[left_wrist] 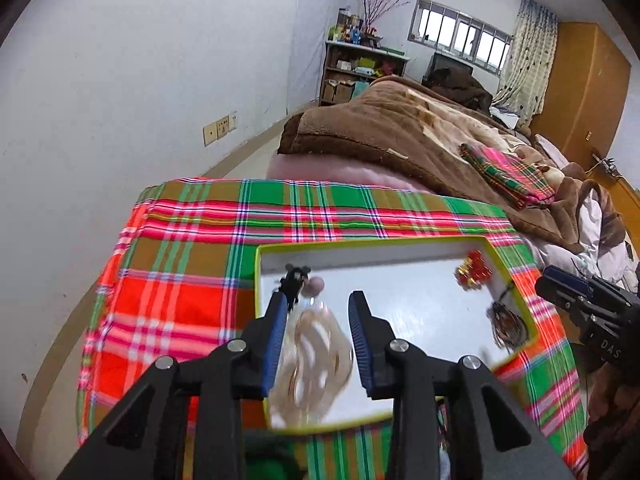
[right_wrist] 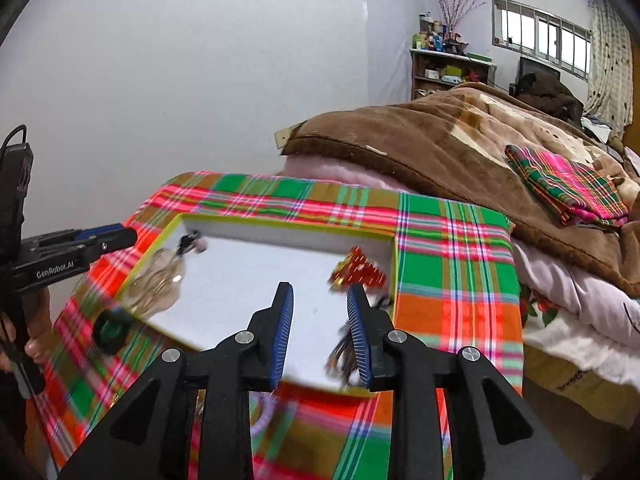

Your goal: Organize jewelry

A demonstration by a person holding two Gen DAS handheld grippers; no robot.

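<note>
Both black grippers, left and right, hover with jaws apart and gripping nothing over the shallow white, green-rimmed tray on the plaid cloth, pale beads below the left.

Tray on the cloth-covered surface; inside it, bag of bangles at left, bead cluster at far right corner, bed behind the surface.

My grippers: left gripper and right gripper black, blue ribbed pads, silver screws; white "GenRobot.AI" lettering, black cable on left.
</note>
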